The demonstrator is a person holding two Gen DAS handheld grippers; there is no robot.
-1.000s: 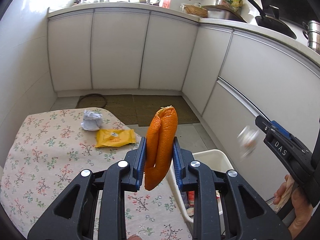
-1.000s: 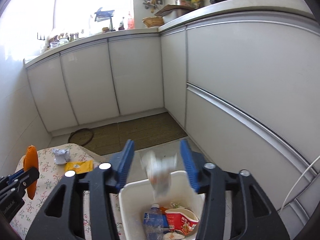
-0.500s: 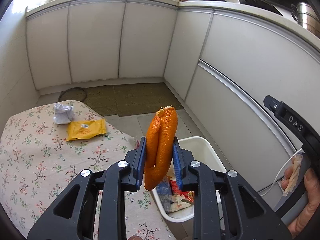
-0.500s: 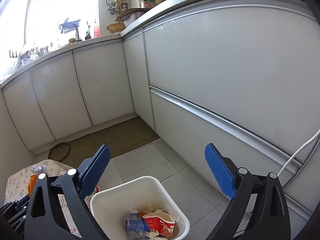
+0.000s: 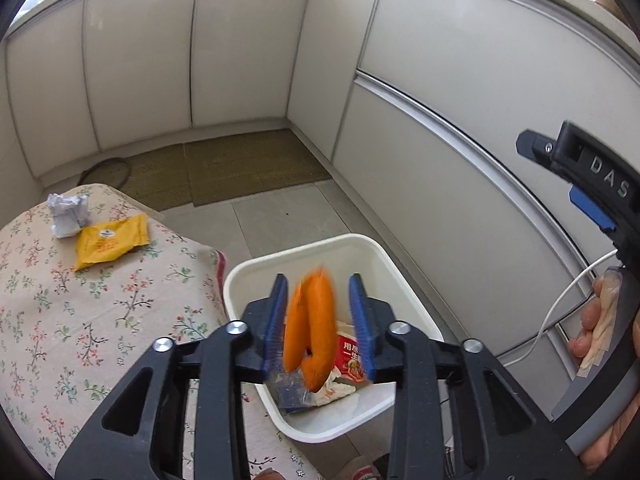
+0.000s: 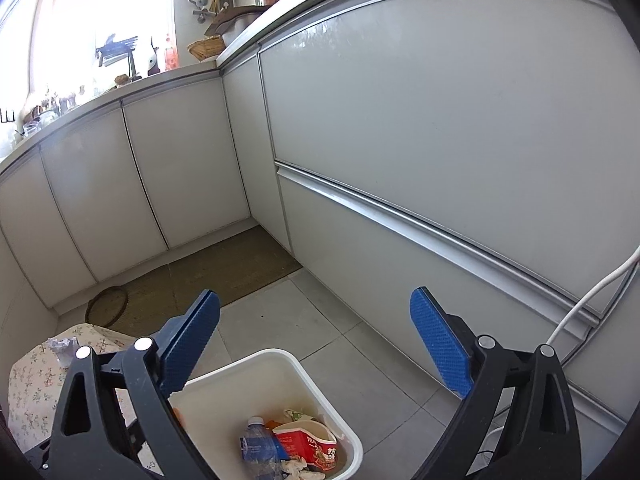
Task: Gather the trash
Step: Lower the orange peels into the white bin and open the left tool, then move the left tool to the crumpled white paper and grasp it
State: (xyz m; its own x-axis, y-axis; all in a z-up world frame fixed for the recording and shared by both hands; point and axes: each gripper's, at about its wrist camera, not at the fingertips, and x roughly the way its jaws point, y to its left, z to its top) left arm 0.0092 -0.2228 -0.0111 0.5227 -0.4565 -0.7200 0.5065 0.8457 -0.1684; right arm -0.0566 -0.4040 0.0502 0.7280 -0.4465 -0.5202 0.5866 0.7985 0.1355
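Observation:
My left gripper [image 5: 317, 282] hangs over the white bin [image 5: 248, 272] and its jaws are opening. The orange peel [image 5: 310, 328] is between the blue pads, blurred, with a gap on each side, so neither pad presses on it. My right gripper [image 6: 316, 312] stands wide open above the bin's [image 6: 240, 364] far side with nothing between its fingers. The right gripper [image 5: 580, 184] also shows in the left wrist view, held by a hand. On the floral table [image 5: 80, 320] lie a yellow packet [image 5: 110, 242] and a crumpled white paper [image 5: 66, 210].
The bin holds a plastic bottle [image 6: 256, 446], a red noodle cup [image 6: 308, 444] and tissues. White cabinets [image 6: 440, 160] wall in the right and far sides. A brown mat [image 5: 248, 168] covers the floor behind. A white cable [image 5: 560, 304] hangs along the right cabinet.
My left gripper came down over the bin, its jaws parted and the peel slid lower between them. The right gripper dropped a white wad into the bin and opened wide.

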